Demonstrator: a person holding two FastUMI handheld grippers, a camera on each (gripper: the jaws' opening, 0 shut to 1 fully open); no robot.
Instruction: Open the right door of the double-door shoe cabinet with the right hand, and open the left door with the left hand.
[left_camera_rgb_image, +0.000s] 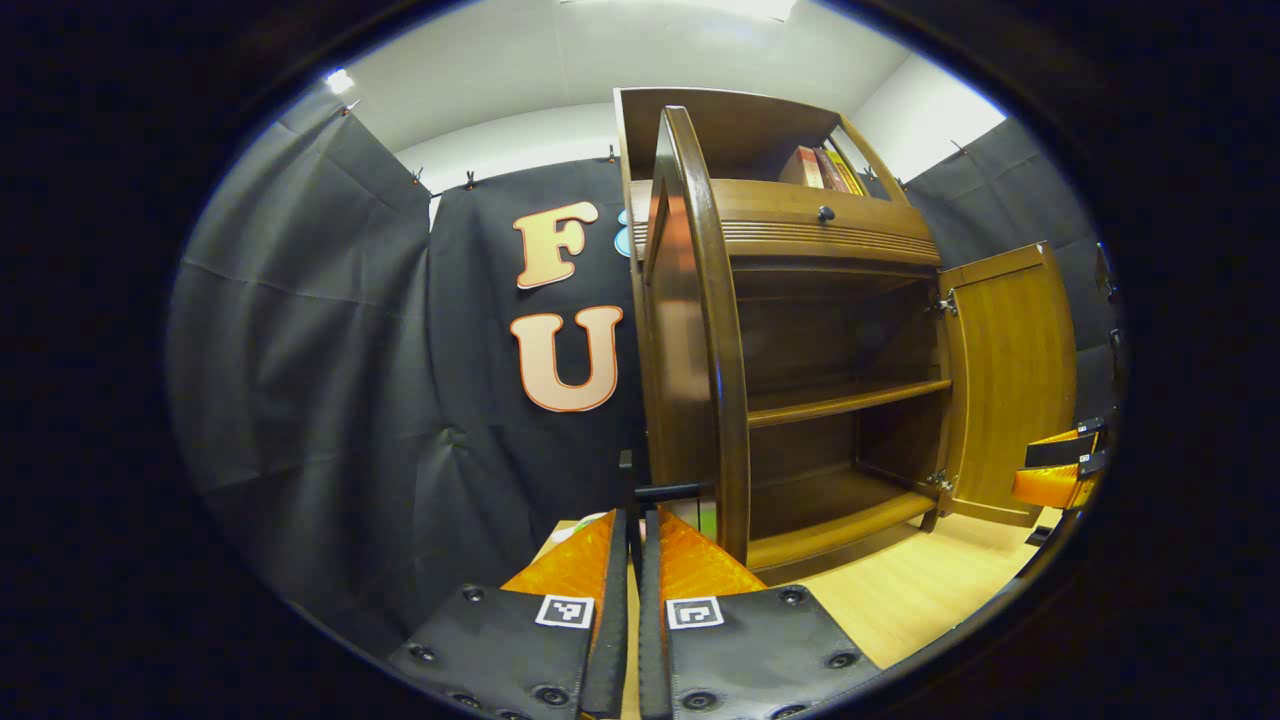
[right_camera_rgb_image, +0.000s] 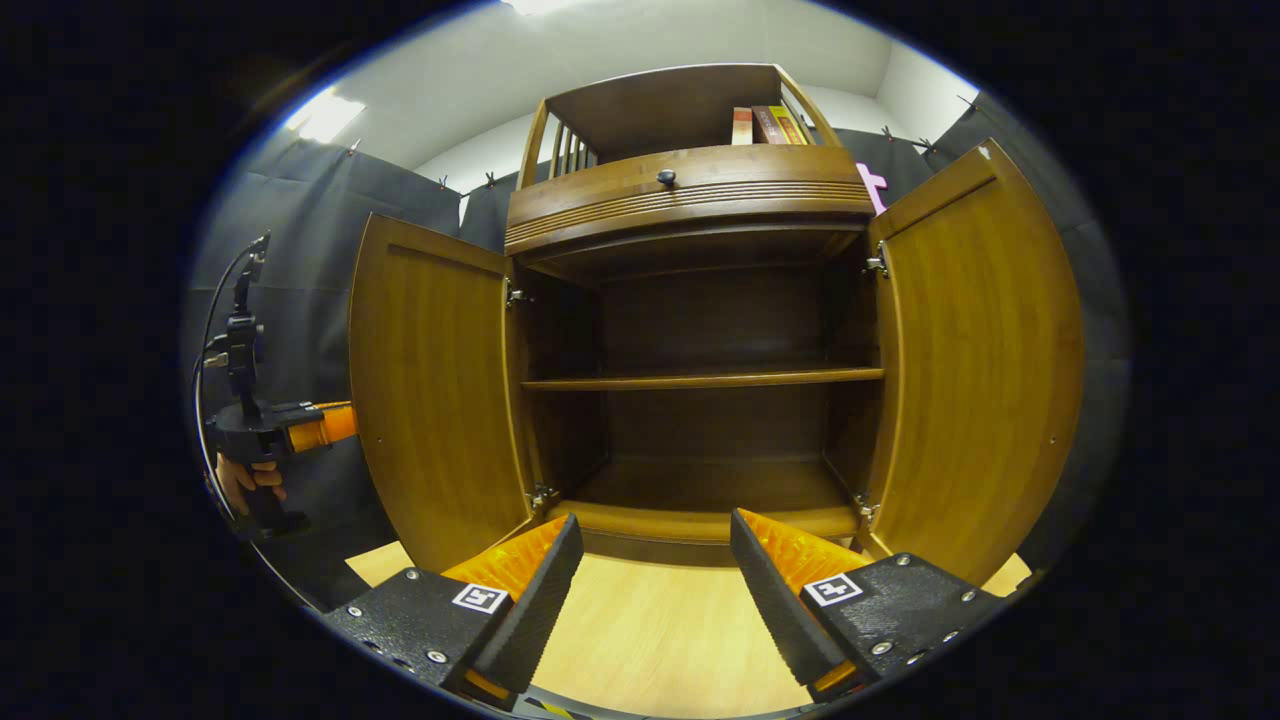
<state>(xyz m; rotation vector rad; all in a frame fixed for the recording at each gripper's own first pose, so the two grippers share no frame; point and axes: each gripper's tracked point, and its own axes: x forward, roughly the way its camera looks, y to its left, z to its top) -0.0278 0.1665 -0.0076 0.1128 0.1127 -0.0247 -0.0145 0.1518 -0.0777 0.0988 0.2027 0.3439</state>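
Two bare shelves (right_camera_rgb_image: 702, 380) inside the shoe cabinet (right_camera_rgb_image: 690, 200); left jaws narrow, right jaws wide.

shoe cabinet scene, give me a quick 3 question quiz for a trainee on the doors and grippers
1. True or false: both the left door and the right door of the shoe cabinet stand open.
2. Which gripper has its fingers spread wide apart? A) left gripper B) right gripper
3. Fill in: in the left gripper view, a dark handle on the left door's edge sits just beyond the left gripper's ____ fingers.

Key
1. True. The shelf inside is in plain sight.
2. B. Nothing lies between its fingers.
3. Closed. They lie nearly together; whether they pinch the handle cannot be told.
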